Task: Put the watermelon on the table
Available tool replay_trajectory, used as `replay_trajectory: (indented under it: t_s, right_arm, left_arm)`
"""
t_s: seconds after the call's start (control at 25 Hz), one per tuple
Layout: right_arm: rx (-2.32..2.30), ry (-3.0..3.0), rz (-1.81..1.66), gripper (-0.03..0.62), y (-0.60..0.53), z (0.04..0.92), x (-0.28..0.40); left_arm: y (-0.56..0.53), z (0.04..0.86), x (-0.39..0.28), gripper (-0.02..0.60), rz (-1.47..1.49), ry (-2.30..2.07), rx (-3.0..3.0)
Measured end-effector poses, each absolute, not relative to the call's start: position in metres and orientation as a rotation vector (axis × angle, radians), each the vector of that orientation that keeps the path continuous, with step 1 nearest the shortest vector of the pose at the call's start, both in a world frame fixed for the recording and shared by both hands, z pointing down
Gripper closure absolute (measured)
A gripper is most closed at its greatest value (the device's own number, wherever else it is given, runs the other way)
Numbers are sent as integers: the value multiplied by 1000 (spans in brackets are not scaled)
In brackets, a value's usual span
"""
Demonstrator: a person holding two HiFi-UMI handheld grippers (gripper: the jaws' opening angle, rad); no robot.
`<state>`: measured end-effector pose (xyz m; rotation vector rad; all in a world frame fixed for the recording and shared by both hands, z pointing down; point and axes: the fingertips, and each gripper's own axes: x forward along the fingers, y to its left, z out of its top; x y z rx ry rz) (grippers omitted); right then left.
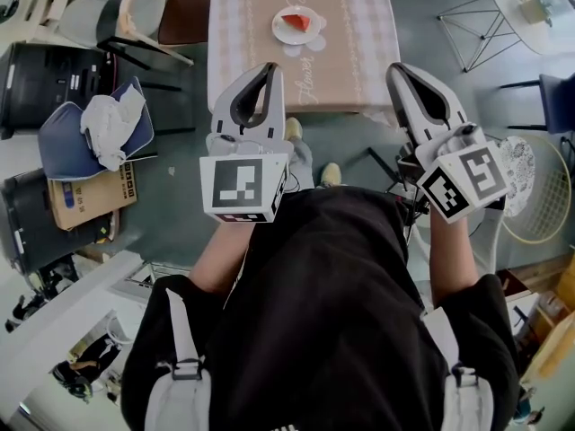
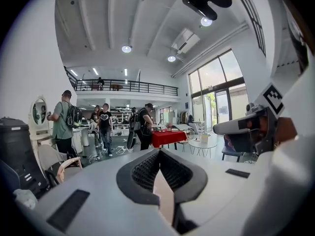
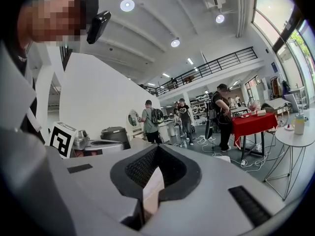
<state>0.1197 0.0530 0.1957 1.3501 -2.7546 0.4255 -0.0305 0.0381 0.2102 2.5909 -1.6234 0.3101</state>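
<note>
The tabletop (image 1: 350, 70) lies at twelve o'clock. Our left hand-held gripper (image 1: 268, 66), at eleven, and right hand-held gripper (image 1: 400, 68), at two, both have their jaws together on nothing. The plate (image 1: 280, 32) sits on the tabletop with the watermelon (image 1: 299, 21) slice on it, so we judge the placing done. The next move calls only for keeping clear.

Readable text
We make out cursive script, seemingly "Flower", on the runner (image 1: 310, 61) of the desk (image 1: 229, 34); the cardboard box (image 1: 90, 200) print is illegible.
</note>
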Motion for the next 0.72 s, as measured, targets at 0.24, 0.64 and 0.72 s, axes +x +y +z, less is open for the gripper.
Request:
replay_trajectory:
  t_s: [0.24,0.64,0.72]
  right_arm:
    - [1351,-2766,420,580,72,195,134]
    - [1379,-2764,412,579,94,191,154]
    - [1379,-2767,413,580,97,191,155]
  left_arm:
    - [57,206,-19,571,306,-1632,2591]
    - [76,202,-4,571,305,-1620,2596]
    - [79,201,0,571,305,-1617,2603]
